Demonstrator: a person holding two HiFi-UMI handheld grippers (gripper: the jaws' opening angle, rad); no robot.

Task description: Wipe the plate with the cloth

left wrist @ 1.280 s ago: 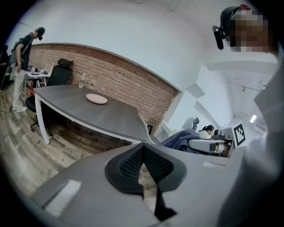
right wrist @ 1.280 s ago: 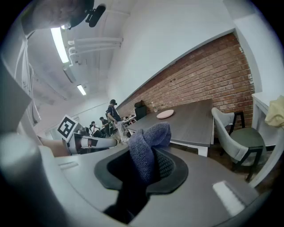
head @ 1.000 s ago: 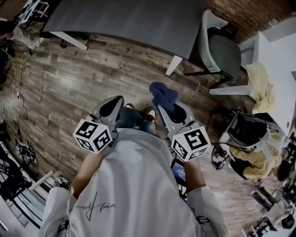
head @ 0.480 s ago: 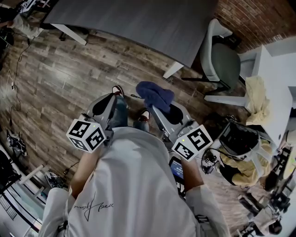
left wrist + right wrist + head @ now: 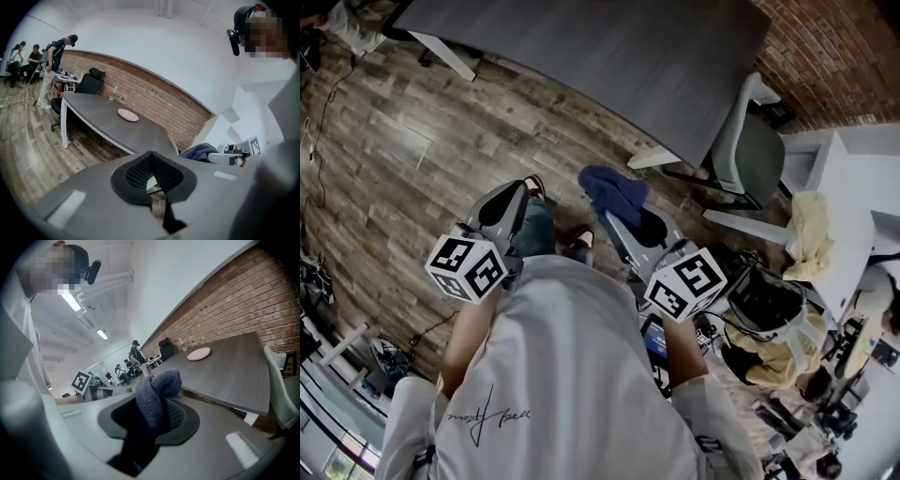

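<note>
A grey and white chair stands at the right end of the grey tabletop. A black office chair sits behind its far left end, near several people standing and sitting by the wall. To the right a white table carries a crumpled yellowish fabric, with bags and gear on the floor below it. Both tools are held short of the tabletop, over the wood floor and above the person's shoes. The left tool is clenched with nothing in it. The right tool is clamped on the blue cloth, which bunches up out of its jaws. The pink plate lies flat on the tabletop toward the far side by the brick wall, well apart from both tools, and looks bare. A small clear item, possibly a bottle, stands just beyond it to the left. The room has white walls and strip lights on the ceiling.
</note>
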